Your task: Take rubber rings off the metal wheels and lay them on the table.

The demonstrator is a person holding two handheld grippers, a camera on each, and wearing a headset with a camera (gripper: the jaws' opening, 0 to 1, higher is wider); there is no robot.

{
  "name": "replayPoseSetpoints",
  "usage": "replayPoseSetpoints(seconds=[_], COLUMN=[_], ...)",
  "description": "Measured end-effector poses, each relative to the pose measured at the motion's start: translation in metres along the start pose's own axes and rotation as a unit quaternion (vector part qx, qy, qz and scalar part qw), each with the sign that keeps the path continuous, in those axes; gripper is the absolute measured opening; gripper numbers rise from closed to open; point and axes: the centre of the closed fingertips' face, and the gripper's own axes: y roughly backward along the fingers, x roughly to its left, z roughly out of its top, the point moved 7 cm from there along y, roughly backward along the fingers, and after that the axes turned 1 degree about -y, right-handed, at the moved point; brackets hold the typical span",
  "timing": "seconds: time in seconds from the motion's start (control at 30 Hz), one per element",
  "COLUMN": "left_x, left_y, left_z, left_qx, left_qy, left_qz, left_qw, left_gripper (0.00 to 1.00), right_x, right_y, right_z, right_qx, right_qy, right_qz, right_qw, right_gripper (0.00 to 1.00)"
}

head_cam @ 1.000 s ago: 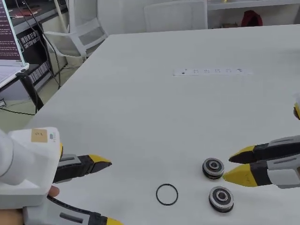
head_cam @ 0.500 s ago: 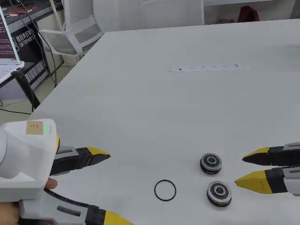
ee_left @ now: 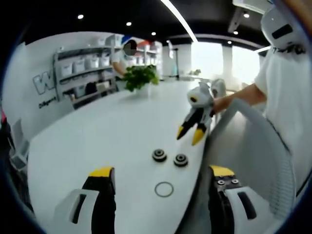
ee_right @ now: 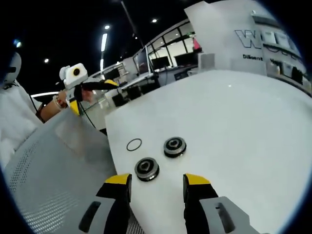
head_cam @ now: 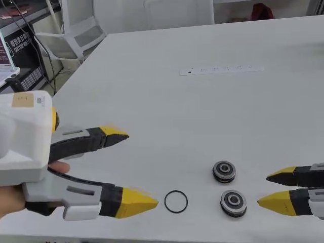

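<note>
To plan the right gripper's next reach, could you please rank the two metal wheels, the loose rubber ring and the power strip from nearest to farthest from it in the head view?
From the right gripper:
1. Front wheel, just left of its lower jaw.
2. Rear wheel, behind the front one.
3. Rubber ring, further left, lying flat.
4. Power strip, far back.

Large white table (head_cam: 202, 116), matte and evenly lit. A white power strip (head_cam: 221, 69) lies flat on it toward the far side. White chairs (head_cam: 76, 38) stand beyond the far-left corner. Left gripper view: dark ceiling with a long light strip (ee_left: 178, 19) and round spotlights, bright windows (ee_left: 209, 58), white shelving (ee_left: 85, 73) holding bins, and a green plant (ee_left: 140, 77) beside it. Right gripper view: a row of monitors (ee_right: 161, 61) past the table, and a grey mesh chair back (ee_right: 58, 161) at the near edge.
</note>
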Motion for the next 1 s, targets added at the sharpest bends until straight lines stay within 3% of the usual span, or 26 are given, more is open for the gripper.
replayPoseSetpoints(seconds=[0.27,0.5,0.6,0.7,0.83,1.0], left_x=[-0.006,-0.017,-0.021,-0.024,-0.027,-0.032], left_y=[-0.024,-0.051,-0.061,-0.076,-0.093,-0.119], left_z=[0.036,0.059,0.061,0.059,0.059,0.046], left_qx=[-0.054,-0.062,-0.058,-0.047,-0.039,-0.013], left_qy=[-0.032,-0.082,-0.101,-0.098,-0.112,-0.118], left_qz=[-0.026,-0.057,-0.078,-0.106,-0.120,-0.140], left_qw=[0.9977,0.9930,0.9901,0.9885,0.9857,0.9831], left_gripper=[0.71,0.65,0.63,0.61,0.61,0.58], right_x=[0.004,0.008,0.010,0.011,0.011,0.011], right_y=[-0.003,-0.009,-0.012,-0.014,-0.016,-0.020], right_z=[-0.004,-0.006,-0.007,-0.007,-0.007,-0.005], right_qx=[0.007,0.010,0.016,0.024,0.025,0.026], right_qy=[0.005,0.007,0.014,0.024,0.029,0.035], right_qz=[0.000,0.007,0.009,0.011,0.013,0.016], right_qw=[1.0000,0.9999,0.9997,0.9994,0.9992,0.9989], right_gripper=[0.39,0.36,0.35,0.34,0.33,0.31])
